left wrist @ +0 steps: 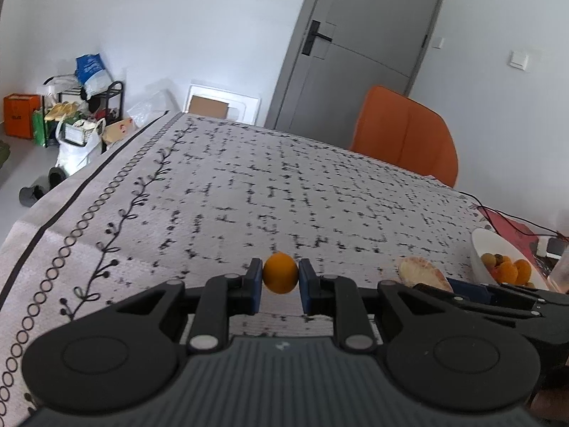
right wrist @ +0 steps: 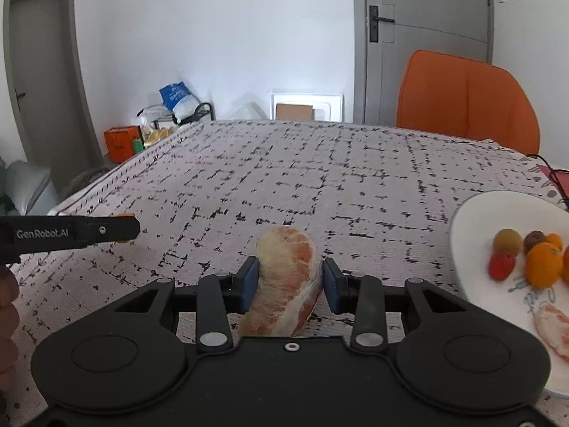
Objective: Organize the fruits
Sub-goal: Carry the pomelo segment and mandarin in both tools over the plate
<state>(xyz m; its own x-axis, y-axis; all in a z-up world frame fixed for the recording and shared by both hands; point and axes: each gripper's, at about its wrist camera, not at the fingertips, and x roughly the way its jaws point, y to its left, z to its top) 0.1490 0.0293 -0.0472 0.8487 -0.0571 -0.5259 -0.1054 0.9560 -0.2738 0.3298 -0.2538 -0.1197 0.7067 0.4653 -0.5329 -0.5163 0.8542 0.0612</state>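
Note:
My left gripper (left wrist: pixel 280 279) is shut on a small orange fruit (left wrist: pixel 280 273) and holds it just above the patterned tablecloth (left wrist: pixel 270 192). My right gripper (right wrist: pixel 288 284) is shut on a peeled grapefruit segment (right wrist: pixel 286 277), which also shows in the left wrist view (left wrist: pixel 421 273). A white plate (right wrist: pixel 473 220) at the right holds several small fruits, among them an orange one (right wrist: pixel 542 262), a red one (right wrist: pixel 501 266) and another peeled segment (right wrist: pixel 553 331). The plate shows in the left wrist view too (left wrist: pixel 498 243). The left gripper's finger (right wrist: pixel 106 229) shows at the far left of the right wrist view.
An orange chair (right wrist: pixel 466 99) stands behind the table's far right side. A red mat with black cables (left wrist: pixel 512 226) lies beyond the plate. Bags and boxes (left wrist: pixel 78 117) clutter the floor at the left. A grey door (left wrist: pixel 359 46) is behind.

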